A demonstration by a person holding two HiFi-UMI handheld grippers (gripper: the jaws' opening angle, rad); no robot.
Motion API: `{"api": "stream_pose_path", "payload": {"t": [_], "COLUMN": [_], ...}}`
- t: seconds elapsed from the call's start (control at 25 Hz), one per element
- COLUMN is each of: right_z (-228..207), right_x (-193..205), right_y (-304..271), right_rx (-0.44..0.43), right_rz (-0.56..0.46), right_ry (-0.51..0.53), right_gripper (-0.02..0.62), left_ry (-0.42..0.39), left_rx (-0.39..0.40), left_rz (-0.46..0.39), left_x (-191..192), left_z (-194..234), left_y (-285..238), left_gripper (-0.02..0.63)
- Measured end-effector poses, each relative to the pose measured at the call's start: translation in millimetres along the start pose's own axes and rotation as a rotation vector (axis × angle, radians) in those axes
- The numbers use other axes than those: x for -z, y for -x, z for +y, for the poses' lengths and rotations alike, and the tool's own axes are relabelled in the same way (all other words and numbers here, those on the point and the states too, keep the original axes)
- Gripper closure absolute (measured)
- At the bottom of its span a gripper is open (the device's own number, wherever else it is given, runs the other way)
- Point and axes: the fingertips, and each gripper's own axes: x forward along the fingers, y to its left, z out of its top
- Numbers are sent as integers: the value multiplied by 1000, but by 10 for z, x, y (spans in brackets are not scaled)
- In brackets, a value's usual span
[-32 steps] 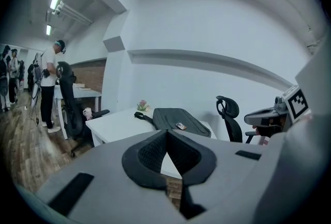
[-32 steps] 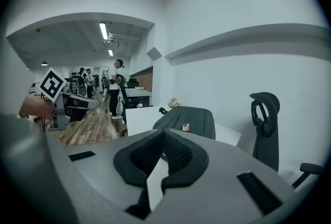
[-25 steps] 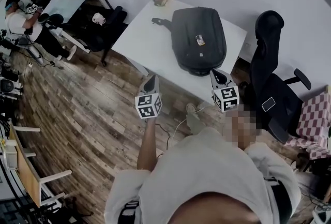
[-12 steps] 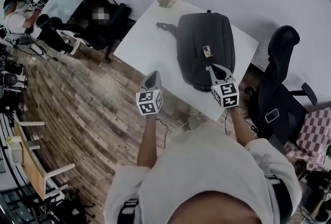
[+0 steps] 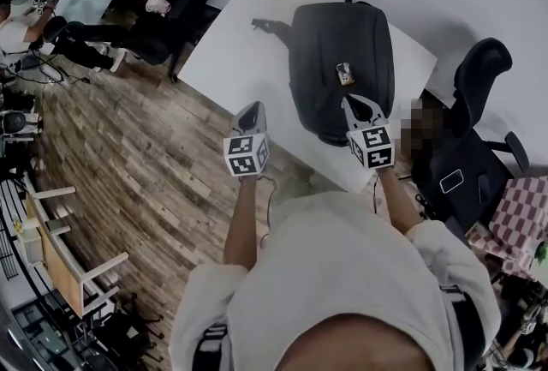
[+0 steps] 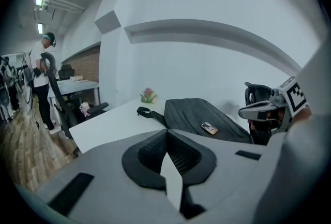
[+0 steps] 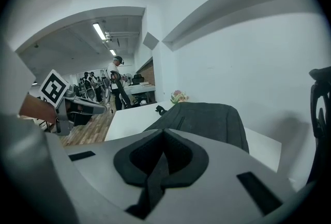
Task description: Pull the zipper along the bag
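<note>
White table (image 5: pixel 229 54) ahead carries the black bag (image 5: pixel 336 48) lying flat, with the left tongs (image 5: pixel 250 112) at its eight o'clock and the right tongs (image 5: pixel 356 105) at its six o'clock edge, both closed and empty, so this looks like the approach, and next one must open onto the zipper pull, unseen here

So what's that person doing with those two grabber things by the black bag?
A person stands at a white table, holding two grippers. A black bag lies flat on it. Both grippers' fingers are shut on nothing. The right gripper is over the bag's near end; the left gripper is by the table's edge, apart from the bag. Nothing on the bag is held yet.
</note>
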Motion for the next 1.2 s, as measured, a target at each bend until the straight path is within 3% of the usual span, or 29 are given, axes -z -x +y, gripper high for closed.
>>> {"api": "stream_pose_path", "payload": {"t": [1.0,1.2], "right_z": [369,559], "right_x": [516,679], "right_y": [-178,-205], "right_rx": [12,-43], "right_rz": [166,237], "right_ry": [-18,92], "right_gripper": [581,581], "left_ry": [2,0], "left_rx": [140,155], "left_rz": [116,133], "left_x": [400,499], "left_z": [102,64], "left_y": [-484,-525], "left_gripper": [581,581]}}
